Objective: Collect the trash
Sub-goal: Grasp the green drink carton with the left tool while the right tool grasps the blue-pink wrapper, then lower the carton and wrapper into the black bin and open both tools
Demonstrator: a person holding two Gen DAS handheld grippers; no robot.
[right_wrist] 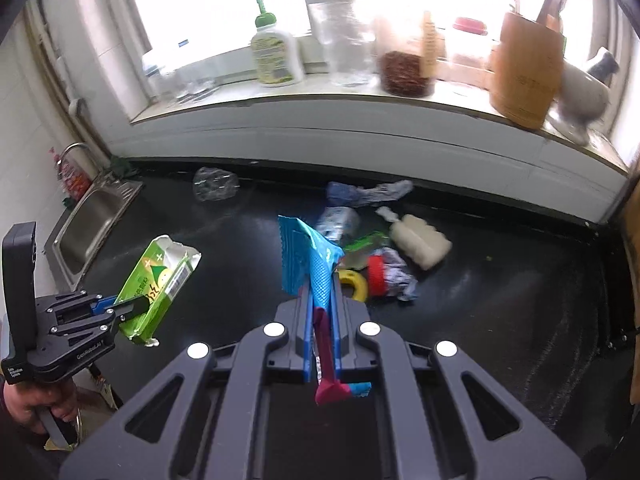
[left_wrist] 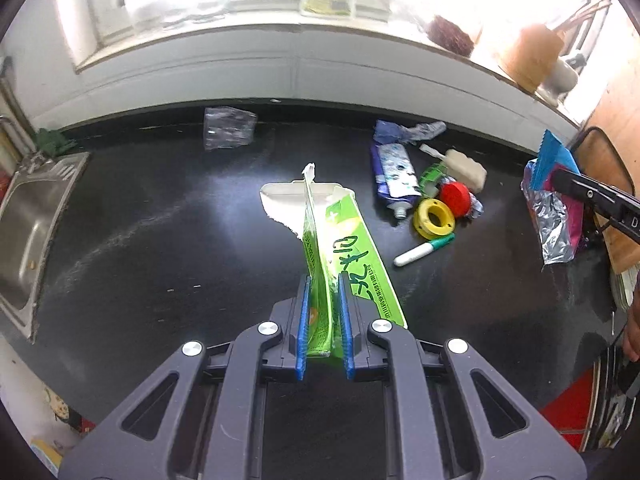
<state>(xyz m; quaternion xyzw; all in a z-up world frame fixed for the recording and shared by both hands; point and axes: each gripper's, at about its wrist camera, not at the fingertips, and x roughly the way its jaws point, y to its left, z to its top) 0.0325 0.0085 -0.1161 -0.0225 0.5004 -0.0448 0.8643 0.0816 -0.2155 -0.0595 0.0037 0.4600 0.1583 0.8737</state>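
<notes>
My left gripper is clamped on one flattened green carton; its green handwriting and small print are too distorted for me to read. My right gripper is closed on one blue-and-pink foil wrapper, and "GenRobot.AI" is printed on the left gripper's body in the right view. Both pieces hang above the black counter. Ahead of the left claw and to its right lie one toothpaste tube, one yellow ring, one red cap and one marker. A crumpled clear bottle lies far ahead, and a sink is off to the left.
</notes>
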